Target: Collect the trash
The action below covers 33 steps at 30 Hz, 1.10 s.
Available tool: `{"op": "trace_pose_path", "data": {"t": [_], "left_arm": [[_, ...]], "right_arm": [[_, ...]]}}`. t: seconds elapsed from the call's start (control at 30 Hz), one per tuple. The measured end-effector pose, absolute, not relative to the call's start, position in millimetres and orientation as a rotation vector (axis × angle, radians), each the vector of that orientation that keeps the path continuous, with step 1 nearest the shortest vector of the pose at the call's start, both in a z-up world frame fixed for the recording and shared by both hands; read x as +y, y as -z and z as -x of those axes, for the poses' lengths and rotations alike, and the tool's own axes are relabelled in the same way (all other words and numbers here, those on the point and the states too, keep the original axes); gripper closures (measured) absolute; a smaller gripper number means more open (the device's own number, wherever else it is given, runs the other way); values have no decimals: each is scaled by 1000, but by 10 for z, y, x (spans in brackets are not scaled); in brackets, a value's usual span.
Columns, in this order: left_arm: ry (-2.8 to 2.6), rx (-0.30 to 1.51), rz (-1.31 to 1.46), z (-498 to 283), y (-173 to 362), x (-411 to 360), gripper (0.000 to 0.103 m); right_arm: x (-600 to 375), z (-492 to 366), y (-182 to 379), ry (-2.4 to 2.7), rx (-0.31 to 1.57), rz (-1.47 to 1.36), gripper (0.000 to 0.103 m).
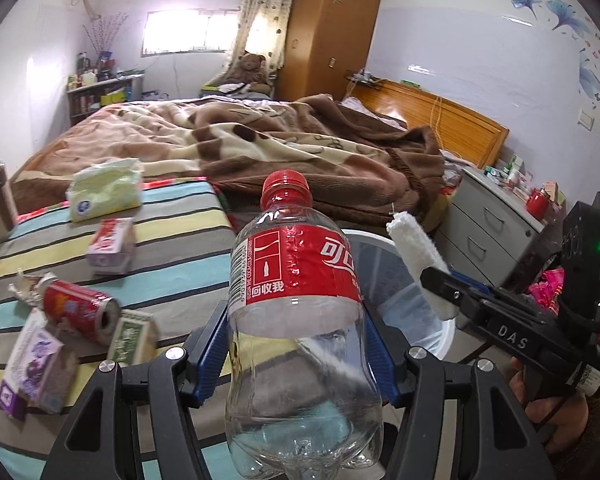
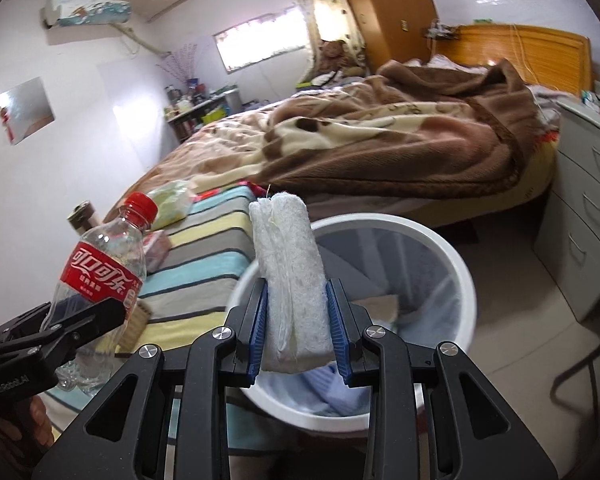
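One empty cola bottle (image 1: pixel 300 320) pinched in left gripper (image 1: pixel 296 356); one folded white pad (image 2: pixel 292 292) pinched in right gripper (image 2: pixel 298 336), above white bin (image 2: pixel 456 264). One can (image 1: pixel 80 310), three cartons on the striped bedcover (image 1: pixel 172 256).

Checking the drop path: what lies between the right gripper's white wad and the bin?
Nothing: the wad, clamped in the right gripper, hangs over the open bin, right wrist view.
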State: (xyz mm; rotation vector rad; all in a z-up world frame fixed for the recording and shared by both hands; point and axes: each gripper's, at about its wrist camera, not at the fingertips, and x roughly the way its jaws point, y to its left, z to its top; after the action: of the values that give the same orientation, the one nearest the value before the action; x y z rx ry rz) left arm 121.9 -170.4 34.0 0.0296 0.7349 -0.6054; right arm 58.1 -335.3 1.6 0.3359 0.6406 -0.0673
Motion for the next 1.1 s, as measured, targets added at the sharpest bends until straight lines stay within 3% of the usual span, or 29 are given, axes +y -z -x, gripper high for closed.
{"op": "trace_pose_path", "data": {"t": [0.93,1.03,1.1], "left_arm": [[673,822,-88,-1507,95,-2674,40],[675,815,-89,-1508,88,-2677,37],[685,816,-77,-1509,77,-2659,33]], "right_arm": [[-3765,-732,312,197,756,-337,70],[-3784,-737,329,218,764,-339,58],[-3787,-720,326,223,758,-344,43]]}}
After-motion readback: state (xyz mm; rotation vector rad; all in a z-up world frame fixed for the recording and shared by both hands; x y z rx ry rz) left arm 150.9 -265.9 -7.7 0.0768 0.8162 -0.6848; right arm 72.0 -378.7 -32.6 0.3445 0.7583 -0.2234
